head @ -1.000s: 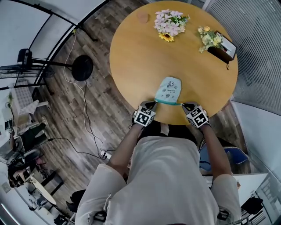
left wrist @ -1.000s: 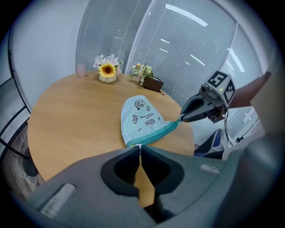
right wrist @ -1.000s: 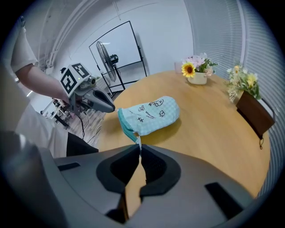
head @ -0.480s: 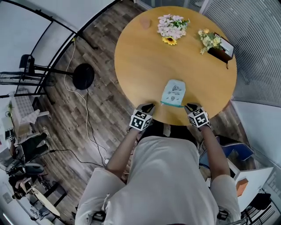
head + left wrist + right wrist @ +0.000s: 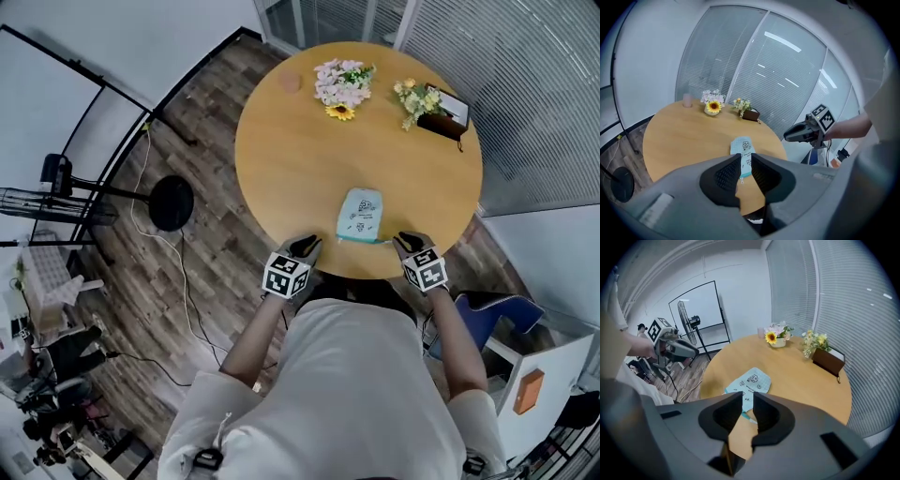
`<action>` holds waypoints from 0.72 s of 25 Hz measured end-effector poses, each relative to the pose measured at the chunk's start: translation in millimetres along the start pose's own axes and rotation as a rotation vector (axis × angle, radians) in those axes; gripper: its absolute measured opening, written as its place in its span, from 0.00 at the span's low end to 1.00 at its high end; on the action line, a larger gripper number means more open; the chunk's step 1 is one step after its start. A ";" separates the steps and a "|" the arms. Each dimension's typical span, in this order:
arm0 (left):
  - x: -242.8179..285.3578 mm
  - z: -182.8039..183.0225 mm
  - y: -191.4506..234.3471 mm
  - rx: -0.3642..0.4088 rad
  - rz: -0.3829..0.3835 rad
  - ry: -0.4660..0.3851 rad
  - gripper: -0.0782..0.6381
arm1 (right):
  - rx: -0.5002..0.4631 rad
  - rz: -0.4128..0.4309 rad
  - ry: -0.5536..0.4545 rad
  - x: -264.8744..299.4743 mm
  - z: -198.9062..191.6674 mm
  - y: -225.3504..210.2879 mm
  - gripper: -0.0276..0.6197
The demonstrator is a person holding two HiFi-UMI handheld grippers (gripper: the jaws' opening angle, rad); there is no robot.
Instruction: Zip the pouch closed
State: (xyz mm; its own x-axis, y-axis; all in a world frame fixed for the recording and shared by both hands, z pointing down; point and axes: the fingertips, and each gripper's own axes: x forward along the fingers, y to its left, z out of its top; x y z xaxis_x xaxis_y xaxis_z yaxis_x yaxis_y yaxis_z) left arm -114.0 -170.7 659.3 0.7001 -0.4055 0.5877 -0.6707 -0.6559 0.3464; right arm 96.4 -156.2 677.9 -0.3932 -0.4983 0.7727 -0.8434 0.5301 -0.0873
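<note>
Head view: the pouch (image 5: 361,215) lies flat on the round table (image 5: 300,159), close to the table's near edge, lower centre of the frame. Its long axis runs roughly bottom to top of the frame. The teal zipper strip crosses the short end nearest the person, running left to right.

The left gripper (image 5: 305,246) is at lower left of the pouch and the right gripper (image 5: 408,244) at lower right. Both are level with the table rim and clear of the pouch, flanking the zipper end about evenly. Neither has a clear advantage in reach.

Left gripper view: the jaws stand a narrow gap apart with nothing between them. The pouch shows through the gap, straight ahead and farther into the frame. Right gripper view: same condition, a narrow gap and nothing held, with the pouch ahead and slightly left of the gap.

Whether the zipper is fully closed cannot be confirmed at this size.

Judgement: any further move calls for a short forward reach over the rim, one gripper pinning a zipper-end corner while the other travels along the strip.

Clearance: bare tabletop surrounds the pouch on three sides. The flowers (image 5: 342,82) sit well apart at the upper rim. The only tight margin is the near table edge.
</note>
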 end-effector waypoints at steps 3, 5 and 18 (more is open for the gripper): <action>-9.1 18.2 -15.1 0.024 -0.003 -0.032 0.19 | 0.010 -0.033 -0.056 -32.3 12.9 1.3 0.15; -15.3 33.1 -26.9 0.040 -0.003 -0.063 0.19 | 0.012 -0.059 -0.093 -55.4 20.5 0.7 0.15; -80.8 74.9 -120.3 0.072 0.095 -0.206 0.19 | 0.000 -0.112 -0.363 -199.5 41.8 27.3 0.14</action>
State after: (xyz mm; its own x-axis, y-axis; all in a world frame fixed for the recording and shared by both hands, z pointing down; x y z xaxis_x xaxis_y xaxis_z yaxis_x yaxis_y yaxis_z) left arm -71.5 -106.8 515.4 0.6751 -0.5840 0.4507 -0.7217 -0.6494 0.2396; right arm 136.5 -71.0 495.1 -0.4031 -0.7638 0.5041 -0.8884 0.4588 -0.0152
